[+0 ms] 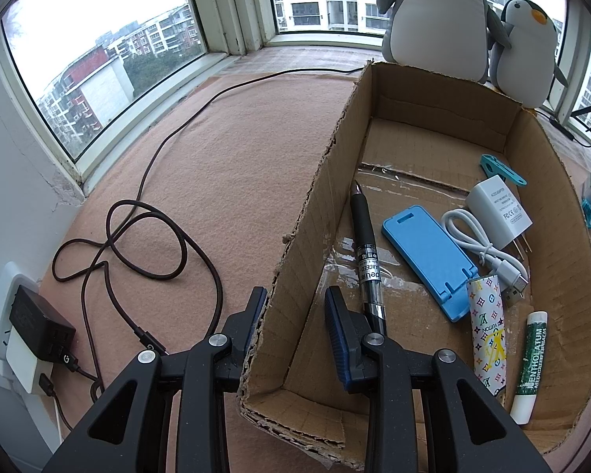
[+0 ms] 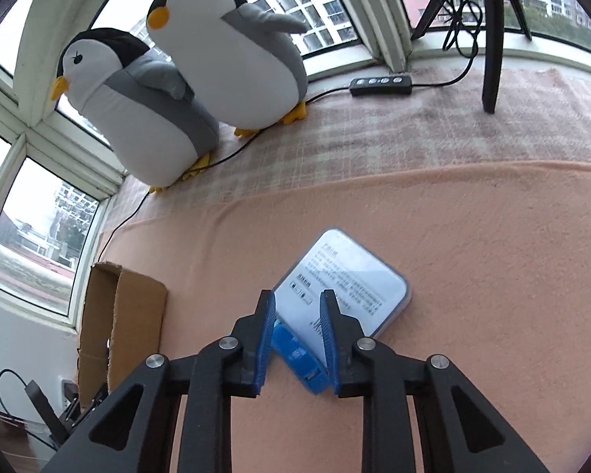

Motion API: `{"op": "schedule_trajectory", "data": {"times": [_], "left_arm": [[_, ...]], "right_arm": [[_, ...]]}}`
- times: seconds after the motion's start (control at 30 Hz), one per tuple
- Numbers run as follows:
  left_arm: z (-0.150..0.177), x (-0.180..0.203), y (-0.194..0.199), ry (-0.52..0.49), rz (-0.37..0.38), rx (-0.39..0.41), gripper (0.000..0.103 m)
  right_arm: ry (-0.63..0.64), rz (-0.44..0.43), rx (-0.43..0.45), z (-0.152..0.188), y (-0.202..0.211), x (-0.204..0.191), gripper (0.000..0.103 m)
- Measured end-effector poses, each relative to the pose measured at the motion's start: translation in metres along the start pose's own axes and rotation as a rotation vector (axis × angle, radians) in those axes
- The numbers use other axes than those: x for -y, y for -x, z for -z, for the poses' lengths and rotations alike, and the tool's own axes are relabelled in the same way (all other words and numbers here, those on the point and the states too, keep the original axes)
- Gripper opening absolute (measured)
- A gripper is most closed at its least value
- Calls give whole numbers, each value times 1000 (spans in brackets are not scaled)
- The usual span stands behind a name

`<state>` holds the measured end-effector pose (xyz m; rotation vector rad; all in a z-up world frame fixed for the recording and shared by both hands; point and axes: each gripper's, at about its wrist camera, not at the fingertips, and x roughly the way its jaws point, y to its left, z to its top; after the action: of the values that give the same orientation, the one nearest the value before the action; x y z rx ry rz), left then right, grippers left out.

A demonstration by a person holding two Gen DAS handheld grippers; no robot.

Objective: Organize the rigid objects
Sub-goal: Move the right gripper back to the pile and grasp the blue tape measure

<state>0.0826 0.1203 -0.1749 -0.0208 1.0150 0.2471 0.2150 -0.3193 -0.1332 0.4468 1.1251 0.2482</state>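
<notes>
A cardboard box (image 1: 319,205) lies on the pink blanket. It holds a black pen (image 1: 364,252), a blue phone stand (image 1: 427,260), a white charger (image 1: 498,209) with cable, a patterned tube (image 1: 488,335), a lip balm (image 1: 530,358) and a teal clip (image 1: 502,169). My left gripper (image 1: 295,301) straddles the box's left wall, jaws apart, one finger inside. My right gripper (image 2: 297,307) is open around a small blue object (image 2: 297,356) on the blanket, beside a flat white card case (image 2: 346,287). The box corner shows in the right view (image 2: 118,315).
Two plush penguins (image 2: 185,75) stand by the window. A brown cable (image 1: 145,228) loops on the blanket towards a wall charger (image 1: 39,323). A black remote (image 2: 380,84) and a stand leg (image 2: 494,39) are at the back right.
</notes>
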Motion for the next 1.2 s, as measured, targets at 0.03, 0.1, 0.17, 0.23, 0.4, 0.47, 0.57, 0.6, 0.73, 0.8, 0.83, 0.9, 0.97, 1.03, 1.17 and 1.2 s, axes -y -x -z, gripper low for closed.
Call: {"op": "schedule_trajectory", "data": {"times": [0.03, 0.1, 0.17, 0.23, 0.4, 0.47, 0.57, 0.6, 0.73, 0.8, 0.83, 0.9, 0.97, 1.03, 1.17, 1.2], "left_arm": [[0, 0, 0, 0, 0, 0, 32], [0, 0, 0, 0, -2, 1, 32], [0, -1, 0, 0, -3, 2, 32], [1, -1, 0, -1, -2, 2, 32], [1, 0, 0, 0, -3, 3, 32], [1, -1, 0, 0, -3, 3, 32], [1, 0, 0, 0, -3, 3, 32], [1, -1, 0, 0, -4, 3, 32], [1, -1, 0, -1, -5, 4, 32], [1, -1, 0, -1, -6, 4, 32], [1, -1, 0, -1, -6, 4, 32], [2, 0, 1, -1, -6, 4, 32], [2, 0, 0, -1, -6, 4, 32], [2, 0, 0, -1, -6, 4, 32], [2, 0, 0, -1, -6, 4, 32], [2, 0, 0, -1, -6, 4, 32]], "right_arm": [[4, -5, -5, 1, 0, -1, 21], [9, -21, -16, 4, -1, -4, 21], [10, -39, -25, 8, -1, -7, 21], [11, -55, -37, 12, -2, -10, 21], [15, -83, -78, 27, -7, -17, 21], [30, -88, -97, 35, -7, -20, 21], [64, -75, -102, 43, -3, -26, 21], [96, -36, -90, 45, 0, -29, 26], [187, 41, -59, 51, 5, -39, 54], [220, 63, -58, 55, 4, -44, 54], [233, 73, -62, 56, 2, -46, 55], [264, 94, -73, 60, -3, -52, 55], [304, 120, -84, 66, -9, -58, 55], [336, 143, -97, 70, -15, -64, 55], [381, 198, -111, 73, -26, -72, 56], [385, 207, -116, 74, -28, -73, 56]]}}
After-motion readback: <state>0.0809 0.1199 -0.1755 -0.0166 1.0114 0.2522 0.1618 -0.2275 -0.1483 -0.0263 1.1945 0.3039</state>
